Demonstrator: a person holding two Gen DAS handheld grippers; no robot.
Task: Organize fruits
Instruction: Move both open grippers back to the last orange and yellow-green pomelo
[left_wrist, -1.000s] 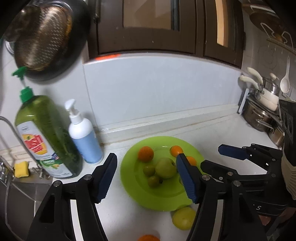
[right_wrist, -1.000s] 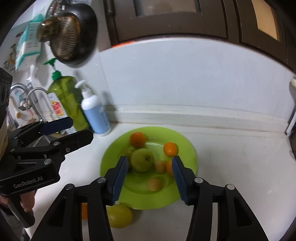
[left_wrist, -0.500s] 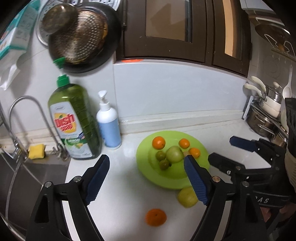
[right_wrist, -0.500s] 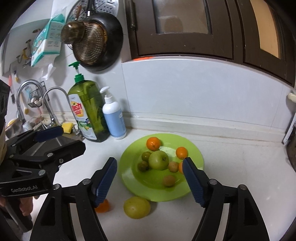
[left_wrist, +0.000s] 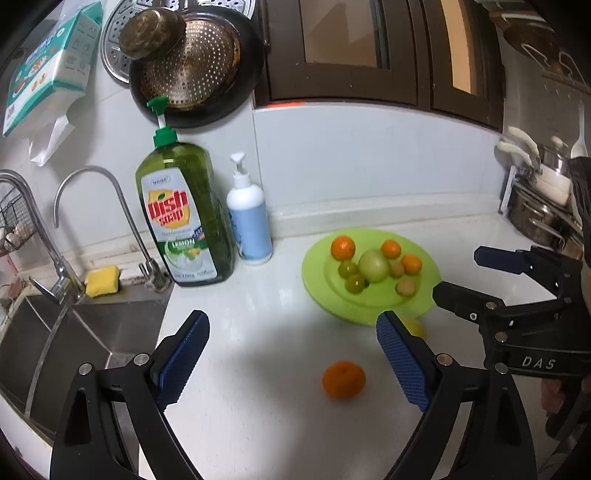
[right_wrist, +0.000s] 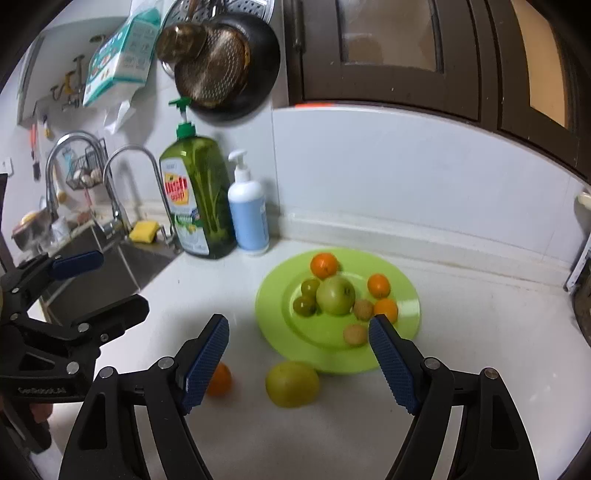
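A lime-green plate (left_wrist: 314, 273) (right_wrist: 269, 325) on the white counter holds a green apple (left_wrist: 373, 260) (right_wrist: 335, 295), three small oranges, two small green fruits and two brownish ones. A loose orange (left_wrist: 343, 379) (right_wrist: 219, 380) lies on the counter in front of the plate. Beside it is a yellow-green fruit (right_wrist: 292, 384), half hidden behind a finger in the left wrist view (left_wrist: 415, 328). My left gripper (left_wrist: 291, 321) hangs above the loose orange, jaws opening, nothing between them. My right gripper (right_wrist: 298, 319) hovers over the yellow-green fruit, jaws opening and empty.
A green dish-soap bottle (left_wrist: 184, 221) and a white-and-blue pump bottle (left_wrist: 249, 221) stand against the wall, left of the plate. The sink (left_wrist: 55, 332), its tap and a yellow sponge (left_wrist: 102, 280) lie further left. Pots (left_wrist: 535, 218) stand at the right.
Both grippers have drawn back from the plate and their jaws have spread wider. The loose orange and the yellow-green fruit now show fully in front of the plate.
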